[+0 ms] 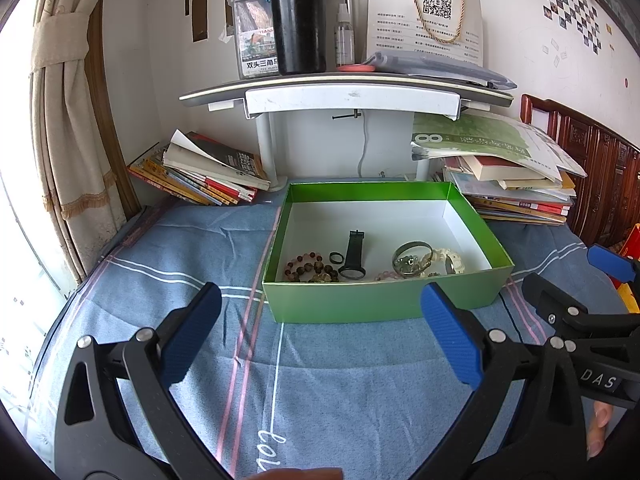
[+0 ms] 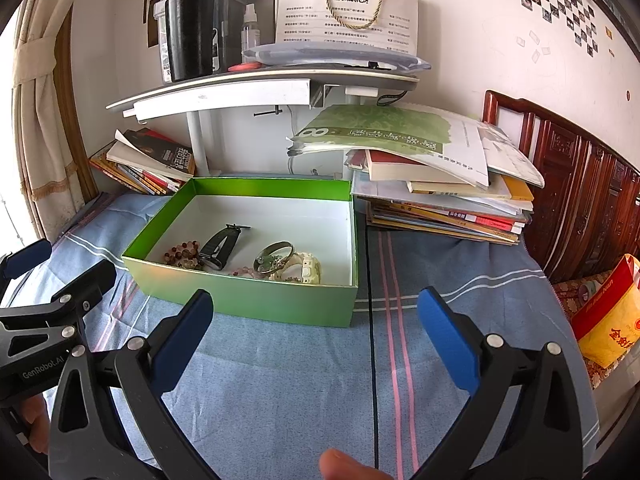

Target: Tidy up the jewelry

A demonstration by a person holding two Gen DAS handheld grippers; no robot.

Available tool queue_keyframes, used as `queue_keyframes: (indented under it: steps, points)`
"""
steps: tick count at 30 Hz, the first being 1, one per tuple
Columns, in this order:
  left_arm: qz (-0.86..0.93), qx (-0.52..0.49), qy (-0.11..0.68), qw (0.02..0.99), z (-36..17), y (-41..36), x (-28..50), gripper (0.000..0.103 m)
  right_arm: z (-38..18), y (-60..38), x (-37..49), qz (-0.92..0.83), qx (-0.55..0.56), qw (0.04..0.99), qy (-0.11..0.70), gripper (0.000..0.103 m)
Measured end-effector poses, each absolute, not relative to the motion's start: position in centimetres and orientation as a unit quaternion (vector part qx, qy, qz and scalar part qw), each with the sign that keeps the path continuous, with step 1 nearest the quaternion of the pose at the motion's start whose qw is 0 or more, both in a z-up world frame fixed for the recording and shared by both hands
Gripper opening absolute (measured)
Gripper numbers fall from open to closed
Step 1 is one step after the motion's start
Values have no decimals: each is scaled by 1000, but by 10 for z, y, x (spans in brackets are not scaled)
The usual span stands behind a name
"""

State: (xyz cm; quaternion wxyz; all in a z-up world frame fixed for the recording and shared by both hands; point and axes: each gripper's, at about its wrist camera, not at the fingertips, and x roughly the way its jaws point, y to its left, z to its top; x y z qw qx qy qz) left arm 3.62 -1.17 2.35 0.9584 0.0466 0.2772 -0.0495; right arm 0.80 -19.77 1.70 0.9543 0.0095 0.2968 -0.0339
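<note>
A green box [image 1: 376,300] [image 2: 256,300] with a white inside sits on the blue cloth. In it lie a bead bracelet [image 1: 310,270] [image 2: 182,254], a small dark ring [image 1: 336,257], a black watch [image 1: 353,256] [image 2: 220,244], a metal bangle [image 1: 412,258] [image 2: 274,256] and a cream watch [image 1: 452,262] [image 2: 310,268]. My left gripper [image 1: 320,336] stands open just in front of the box, nothing between its fingers. My right gripper [image 2: 316,340] is open too, before the box's near right corner, and shows in the left wrist view [image 1: 576,284].
Book stacks [image 1: 200,176] [image 2: 448,196] flank the box at the back. A white shelf [image 1: 344,92] above holds a black flask [image 1: 298,20], a spray bottle and a paper bag. A dark wooden headboard [image 2: 580,200] and a red-yellow bag [image 2: 608,320] stand to the right.
</note>
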Motion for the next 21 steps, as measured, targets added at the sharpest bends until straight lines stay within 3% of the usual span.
queue_keyframes:
  steps: [21]
  points:
    - [-53, 52, 277, 958, 25, -12, 35, 99, 19, -196, 4, -36, 5, 955, 293, 100]
